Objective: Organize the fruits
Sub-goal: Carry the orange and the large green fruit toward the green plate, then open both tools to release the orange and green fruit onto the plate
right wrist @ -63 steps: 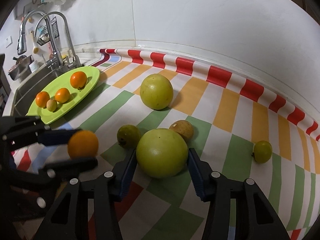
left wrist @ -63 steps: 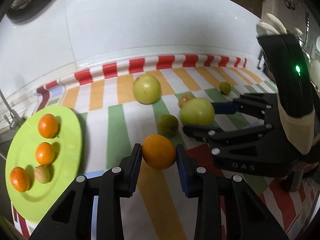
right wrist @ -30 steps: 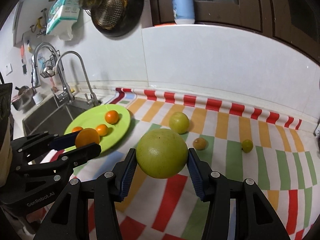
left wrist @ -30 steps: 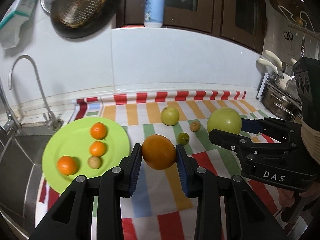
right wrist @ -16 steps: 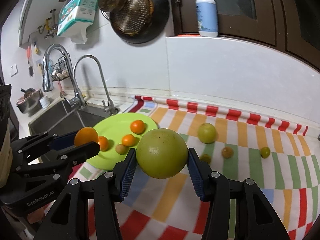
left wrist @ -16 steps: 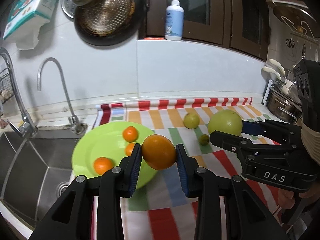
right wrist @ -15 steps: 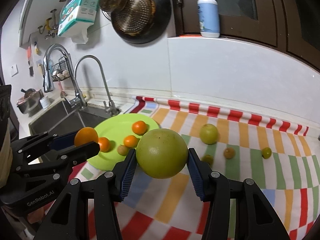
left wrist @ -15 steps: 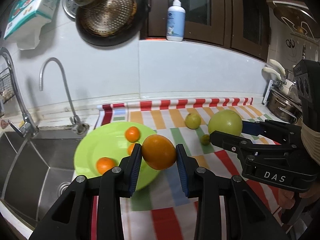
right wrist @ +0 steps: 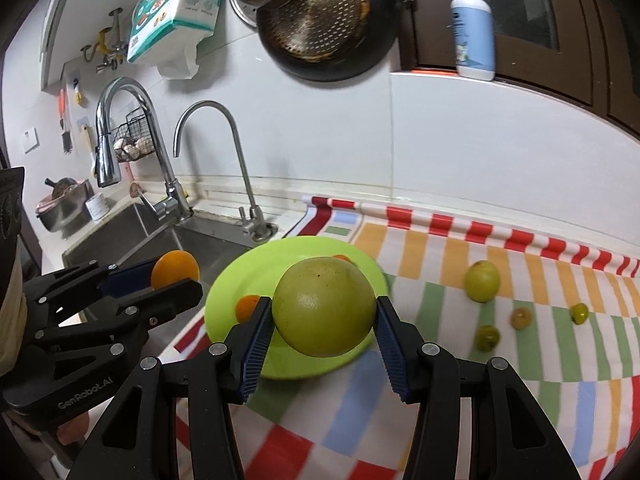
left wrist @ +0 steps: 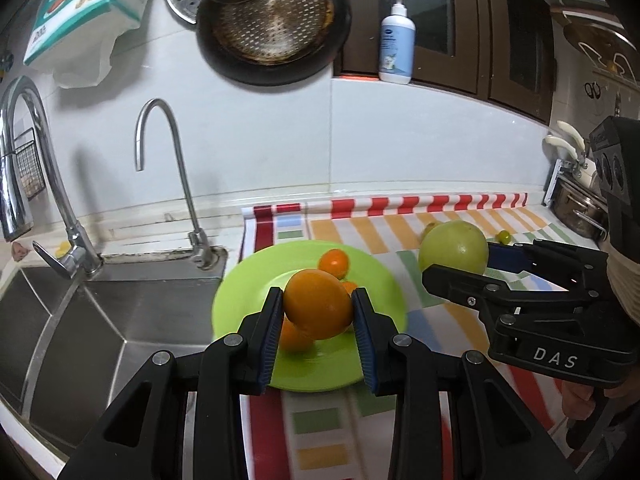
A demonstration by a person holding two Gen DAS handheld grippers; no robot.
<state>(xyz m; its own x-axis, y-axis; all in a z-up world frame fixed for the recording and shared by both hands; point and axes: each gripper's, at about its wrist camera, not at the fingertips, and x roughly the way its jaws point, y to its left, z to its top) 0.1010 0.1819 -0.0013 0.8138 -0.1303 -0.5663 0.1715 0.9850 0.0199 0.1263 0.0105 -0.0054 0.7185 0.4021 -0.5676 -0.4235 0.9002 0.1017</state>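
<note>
the left claw [left wrist: 316,316] grips an orange [left wrist: 318,304] between its pads, held in the air above the green plate [left wrist: 380,284]. the right claw [right wrist: 324,320] clamps a big green fruit [right wrist: 324,306], also over the plate beside the sink [right wrist: 132,232].

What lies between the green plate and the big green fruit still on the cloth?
In the right wrist view, only bare striped cloth lies between the green plate and the big green fruit.

Plate [right wrist: 240,276] w/ small fruits [left wrist: 334,263] btwn sink [right wrist: 132,232] & loose fruits [right wrist: 482,281] on cloth [right wrist: 448,256].
</note>
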